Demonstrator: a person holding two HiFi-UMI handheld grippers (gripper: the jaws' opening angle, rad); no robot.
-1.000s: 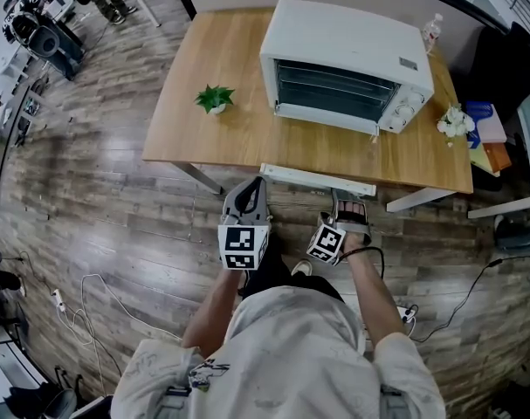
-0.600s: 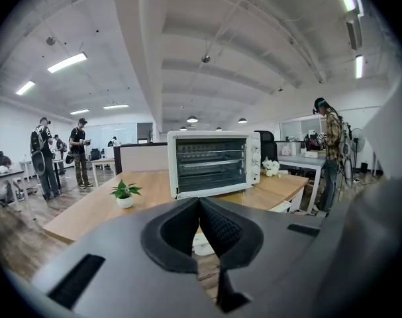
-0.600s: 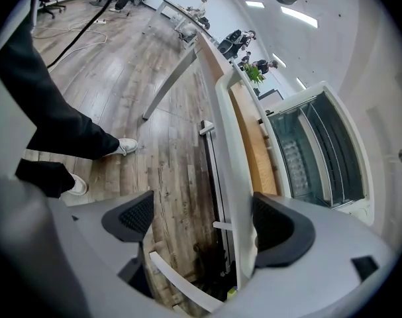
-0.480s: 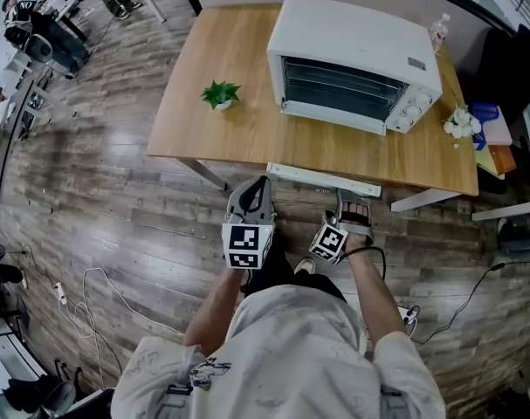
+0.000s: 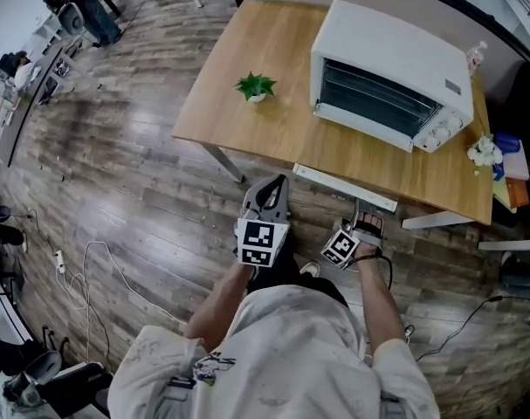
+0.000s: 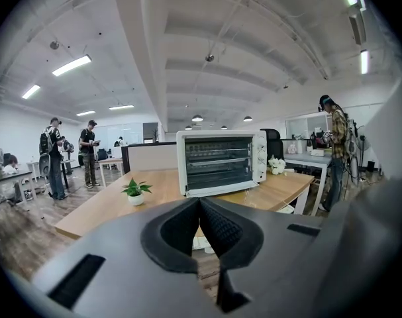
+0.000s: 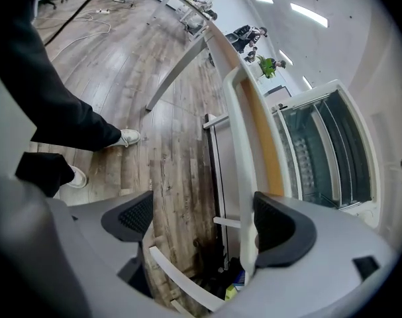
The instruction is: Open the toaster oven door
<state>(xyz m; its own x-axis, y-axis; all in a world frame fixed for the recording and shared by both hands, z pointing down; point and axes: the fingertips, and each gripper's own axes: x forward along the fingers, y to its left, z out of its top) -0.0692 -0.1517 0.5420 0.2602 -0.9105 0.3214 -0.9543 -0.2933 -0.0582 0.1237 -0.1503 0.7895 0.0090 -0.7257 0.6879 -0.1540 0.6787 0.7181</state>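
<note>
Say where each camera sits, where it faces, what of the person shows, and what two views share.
Head view: on the person's head, facing steeply down at wooden table, toaster oven, floor; shows torso, arms, left gripper, right gripper.
Left gripper view: on the left gripper, facing level at the toaster oven's closed door; shows its jaws together.
Right gripper view: on the right gripper, rolled sideways, facing the table edge; shows jaws apart, a leg, shoe.
Shared: both gripper views see the potted plant.

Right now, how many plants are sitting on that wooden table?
2. A small green potted plant stands left of the toaster oven; a bunch of white flowers sits at the right end of the table, past the oven. More could hide behind the oven.
</note>
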